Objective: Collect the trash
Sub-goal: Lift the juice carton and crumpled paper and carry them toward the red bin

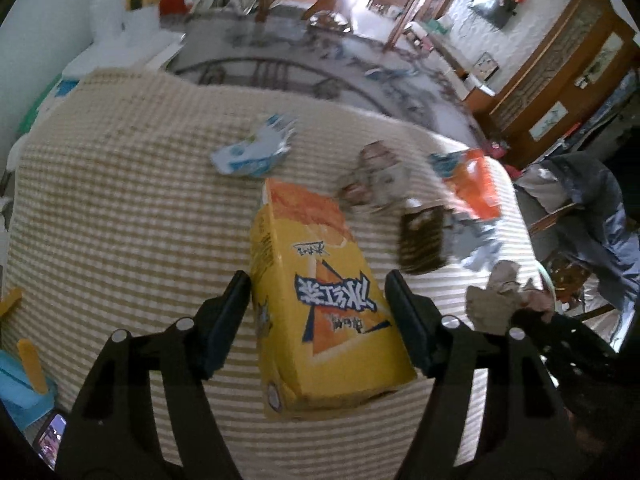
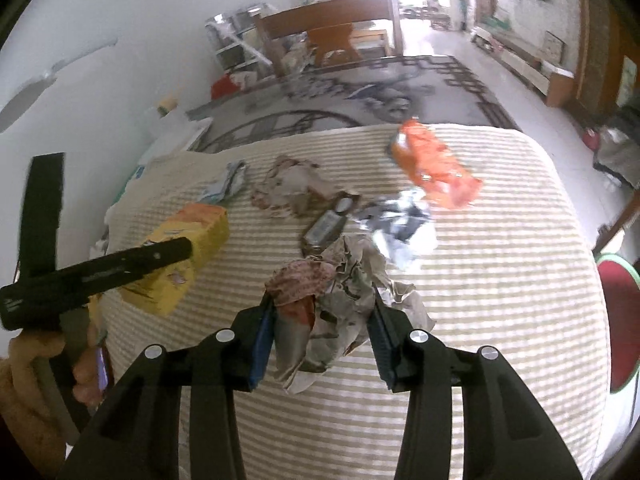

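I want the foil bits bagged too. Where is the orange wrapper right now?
The orange wrapper lies at the far right of the striped bedspread, just beyond the silver foil, apart from both grippers.

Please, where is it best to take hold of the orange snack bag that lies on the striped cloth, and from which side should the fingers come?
The orange snack bag lies flat and crinkled, apart from the other trash. Probably best to come from above and pinch across its narrow width near the middle, where the wrinkled foil rises off the striped cloth and gives the fingers something to close on.
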Tool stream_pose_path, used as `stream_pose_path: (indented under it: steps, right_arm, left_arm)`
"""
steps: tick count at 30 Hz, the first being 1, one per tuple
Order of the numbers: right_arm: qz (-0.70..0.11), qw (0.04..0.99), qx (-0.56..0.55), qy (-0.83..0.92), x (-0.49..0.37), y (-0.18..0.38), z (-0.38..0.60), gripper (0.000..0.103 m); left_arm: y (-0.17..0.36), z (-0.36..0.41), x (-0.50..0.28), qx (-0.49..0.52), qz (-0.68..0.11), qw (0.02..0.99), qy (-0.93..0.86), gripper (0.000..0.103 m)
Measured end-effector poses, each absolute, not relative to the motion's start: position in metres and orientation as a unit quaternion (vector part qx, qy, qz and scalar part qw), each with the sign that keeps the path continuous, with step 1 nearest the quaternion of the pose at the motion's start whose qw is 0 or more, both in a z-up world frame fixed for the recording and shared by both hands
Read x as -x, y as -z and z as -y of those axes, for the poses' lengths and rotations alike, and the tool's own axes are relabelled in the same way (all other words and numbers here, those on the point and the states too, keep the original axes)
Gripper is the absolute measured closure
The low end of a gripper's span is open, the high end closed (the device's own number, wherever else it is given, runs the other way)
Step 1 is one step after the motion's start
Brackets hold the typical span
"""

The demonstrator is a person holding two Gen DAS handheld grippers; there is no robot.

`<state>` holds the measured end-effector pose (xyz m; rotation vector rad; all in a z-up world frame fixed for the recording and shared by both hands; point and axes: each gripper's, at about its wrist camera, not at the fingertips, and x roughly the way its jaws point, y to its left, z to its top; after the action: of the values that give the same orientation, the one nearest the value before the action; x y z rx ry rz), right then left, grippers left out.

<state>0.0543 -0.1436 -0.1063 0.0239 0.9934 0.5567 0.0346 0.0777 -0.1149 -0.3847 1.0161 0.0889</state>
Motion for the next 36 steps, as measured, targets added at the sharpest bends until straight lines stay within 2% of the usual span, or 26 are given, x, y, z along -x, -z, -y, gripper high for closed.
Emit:
stream_pose_path:
  steps: [2, 5, 7, 8, 12, 14, 15, 16, 19, 22, 24, 27, 30, 32, 34, 35, 36]
  right_arm:
    - [-0.469, 0.845, -0.018, -0.256, -0.054, 0.105, 0.153, 0.061]
    - [-0.467, 0.849, -0.026, -0.246, -0.053, 0.104, 0.166, 0.061]
    - [-0.466, 0.852, -0.031, -0.238, -0.053, 0.103, 0.175, 0.061]
    - [-0.466, 0.852, -0.034, -0.235, -0.053, 0.103, 0.18, 0.061]
    - [-0.468, 0.854, -0.044, -0.223, -0.053, 0.103, 0.196, 0.061]
    - [-0.469, 0.854, -0.049, -0.219, -0.052, 0.102, 0.204, 0.061]
    - [-0.469, 0.855, -0.05, -0.217, -0.051, 0.103, 0.207, 0.061]
    - [-0.471, 0.854, -0.053, -0.214, -0.051, 0.105, 0.21, 0.06]
    - [-0.478, 0.851, -0.063, -0.209, -0.051, 0.11, 0.217, 0.06]
    - [-0.485, 0.846, -0.07, -0.209, -0.054, 0.114, 0.22, 0.06]
    - [-0.488, 0.844, -0.069, -0.211, -0.055, 0.116, 0.219, 0.06]
    - [-0.492, 0.841, -0.065, -0.216, -0.057, 0.118, 0.217, 0.06]
    - [-0.496, 0.838, -0.062, -0.22, -0.058, 0.119, 0.214, 0.06]
    - [-0.498, 0.836, -0.06, -0.221, -0.059, 0.12, 0.214, 0.06]
    - [-0.499, 0.836, -0.059, -0.222, -0.059, 0.121, 0.215, 0.06]
    - [-0.498, 0.836, -0.059, -0.221, -0.059, 0.121, 0.217, 0.06]
    - [-0.498, 0.837, -0.06, -0.221, -0.059, 0.121, 0.219, 0.06]
  left_arm:
    - [0.107, -0.071, -0.037, 0.177, -0.479, 0.859, -0.034, 0.053]
    - [0.099, -0.06, -0.037, 0.175, -0.476, 0.862, -0.024, 0.055]
    - [0.095, -0.051, -0.038, 0.173, -0.472, 0.864, -0.016, 0.067]
    - [0.093, -0.047, -0.039, 0.171, -0.472, 0.865, -0.012, 0.069]
    - [0.091, -0.034, -0.043, 0.158, -0.473, 0.867, -0.011, 0.069]
    - [0.093, -0.038, -0.042, 0.157, -0.472, 0.867, -0.026, 0.06]
    - [0.094, -0.043, -0.04, 0.158, -0.472, 0.867, -0.038, 0.049]
    - [0.095, -0.047, -0.039, 0.161, -0.471, 0.866, -0.045, 0.044]
    - [0.103, -0.064, -0.032, 0.172, -0.483, 0.855, -0.076, 0.039]
    - [0.114, -0.078, -0.026, 0.184, -0.498, 0.843, -0.089, 0.038]
    - [0.121, -0.077, -0.025, 0.184, -0.517, 0.833, -0.072, 0.033]
    - [0.125, -0.061, -0.02, 0.152, -0.525, 0.836, -0.047, 0.025]
    - [0.134, -0.039, -0.019, 0.116, -0.539, 0.834, -0.023, 0.024]
    - [0.144, -0.028, -0.02, 0.091, -0.555, 0.827, -0.016, 0.03]
    - [0.153, -0.021, -0.022, 0.084, -0.57, 0.817, -0.013, 0.06]
    - [0.156, -0.02, -0.023, 0.09, -0.575, 0.813, -0.009, 0.066]
    - [0.157, -0.019, -0.023, 0.095, -0.576, 0.812, -0.008, 0.066]
